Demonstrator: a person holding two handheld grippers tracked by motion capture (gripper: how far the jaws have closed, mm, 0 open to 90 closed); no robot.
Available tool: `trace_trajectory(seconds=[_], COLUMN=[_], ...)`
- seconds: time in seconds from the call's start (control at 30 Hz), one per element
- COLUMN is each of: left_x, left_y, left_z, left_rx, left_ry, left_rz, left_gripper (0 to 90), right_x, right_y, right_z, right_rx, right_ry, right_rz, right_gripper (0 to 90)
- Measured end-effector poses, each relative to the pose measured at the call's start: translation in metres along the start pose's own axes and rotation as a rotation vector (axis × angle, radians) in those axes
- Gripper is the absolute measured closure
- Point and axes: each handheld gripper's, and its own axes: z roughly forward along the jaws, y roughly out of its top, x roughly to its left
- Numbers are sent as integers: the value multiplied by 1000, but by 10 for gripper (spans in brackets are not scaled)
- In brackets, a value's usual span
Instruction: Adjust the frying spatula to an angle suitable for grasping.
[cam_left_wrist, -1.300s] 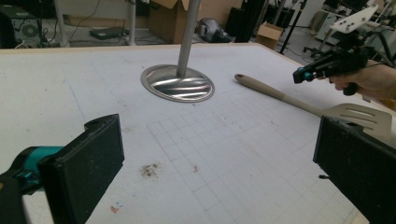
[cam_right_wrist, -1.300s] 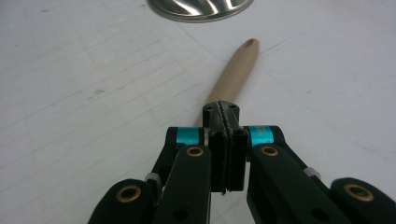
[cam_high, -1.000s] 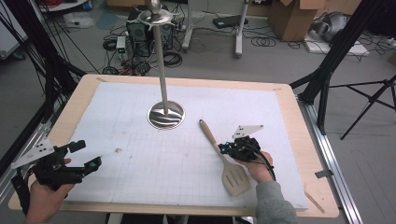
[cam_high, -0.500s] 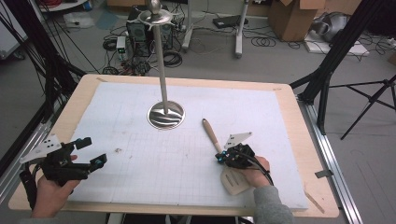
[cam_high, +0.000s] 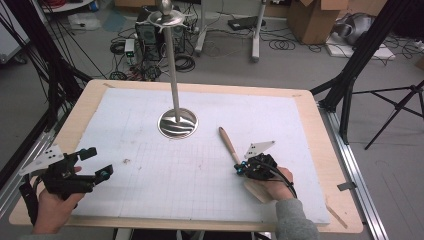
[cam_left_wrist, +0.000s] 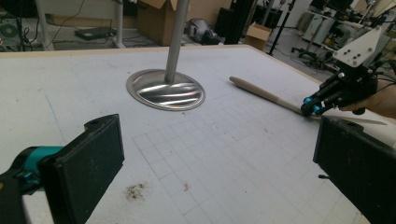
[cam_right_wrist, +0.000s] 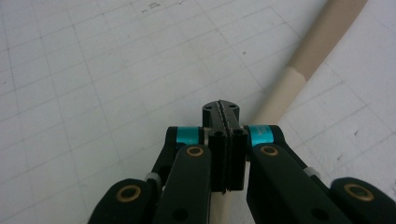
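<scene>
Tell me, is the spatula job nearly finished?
Hardly started. Done: nothing yet; the wooden spatula lies flat on the white mat. In hand: the right gripper is over its handle, jaws shut together, not around it. The left gripper hovers open at the side. Left: probably grabbing and lifting the spatula.

1. The blade of the wooden spatula (cam_high: 235, 150) is largely covered in the high view by the right gripper (cam_high: 243, 170) and the hand behind it.
2. In the right gripper view, the spatula's handle is cut off by the top edge, and its lower stretch is hidden behind the pressed-together jaws.
3. The metal stand (cam_high: 176, 120) is cut off by the top edge in the left gripper view, so its top is not seen there.
4. The left gripper (cam_left_wrist: 210, 154) is cropped by the bottom and side edges of its own view.
</scene>
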Motion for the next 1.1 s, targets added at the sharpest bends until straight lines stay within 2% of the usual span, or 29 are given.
trace_trajectory(seconds=[0.3,0.57,0.73,0.8,0.83,0.87,0.93,1.1], left_x=[0,-1,-1,-1,-1,-1,-1,-1], left_y=[0,1,1,1,0,0,0,0], left_z=[-4,-6,-5,-4,-4,-4,-4,-5], left_rx=[-5,-10,-7,-6,-4,-1,-1,-2], left_ry=[6,9,7,8,9,8,7,7], left_rz=[-1,0,5,3,1,4,4,6], left_gripper=[21,21,21,21,21,21,21,21], right_x=[-5,-14,-14,-15,-18,-21,-26,-39], right_y=[-5,-15,-15,-12,-9,-5,1,12], right_z=[-7,-17,-18,-20,-24,-28,-29,-18], right_rx=[12,21,18,-20,-70,-106,-125,-89], right_ry=[9,-3,-9,-12,-14,-28,-58,-135], right_rz=[-12,9,10,26,42,65,87,140], right_gripper=[900,900,900,900,900,900,900,900])
